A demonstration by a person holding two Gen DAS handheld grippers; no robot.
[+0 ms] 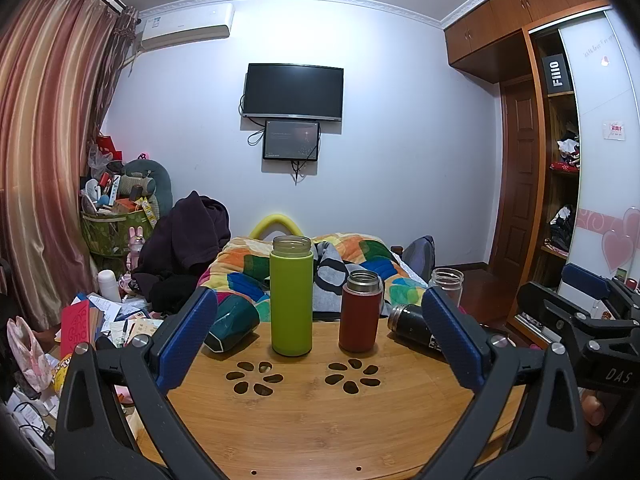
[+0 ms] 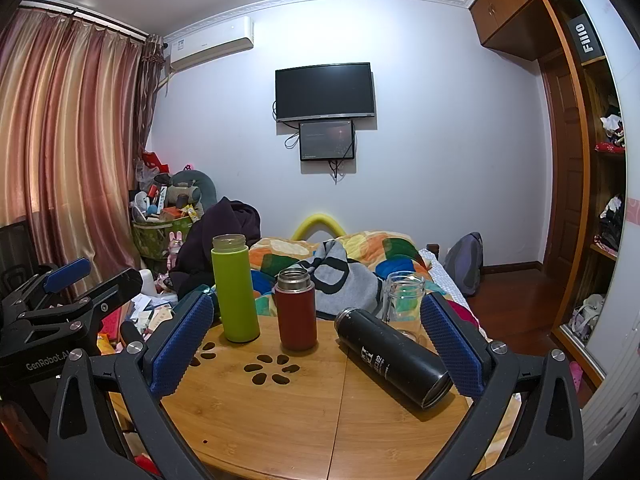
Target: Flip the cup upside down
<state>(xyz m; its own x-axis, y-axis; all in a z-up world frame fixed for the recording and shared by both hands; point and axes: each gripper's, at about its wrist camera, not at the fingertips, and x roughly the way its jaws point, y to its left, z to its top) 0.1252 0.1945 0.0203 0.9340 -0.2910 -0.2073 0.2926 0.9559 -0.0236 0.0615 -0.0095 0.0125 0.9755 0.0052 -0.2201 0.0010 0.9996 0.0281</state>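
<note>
Both grippers sit at the near edge of the wooden table [image 1: 320, 408], jaws spread wide, nothing in either. The left gripper [image 1: 320, 340] looks straight at the green bottle and red flask; the right gripper [image 2: 316, 344] sits further right, with the black bottle lying between its blue pads [image 2: 180, 344].

Nearest on the table are two flower-shaped cutouts [image 1: 256, 376] in the bamboo top. Behind them the lime green bottle [image 1: 291, 296] stands upright, mouth open and no lid on. Just to its right is the shorter red flask [image 1: 360, 312], also upright and open, with a steel neck.

The black bottle [image 2: 394, 358] lies on its side on the right part of the table, its mouth end pointing to the near right edge, just beside the right gripper's right pad. Behind it a clear glass jar [image 2: 402, 300] stands upright near the far edge. On the far left a dark teal cup [image 1: 232, 322] lies tipped over, partly hidden by the left gripper's left pad.

Past the table is a bed with a colourful patchwork quilt [image 1: 360, 252], a dark jacket [image 1: 188, 240] heaped on the left, cluttered bins under striped curtains [image 1: 48, 140], a wardrobe [image 1: 556, 140] on the right, and a wall TV [image 1: 293, 91] with a smaller screen [image 1: 291, 140] under it.
</note>
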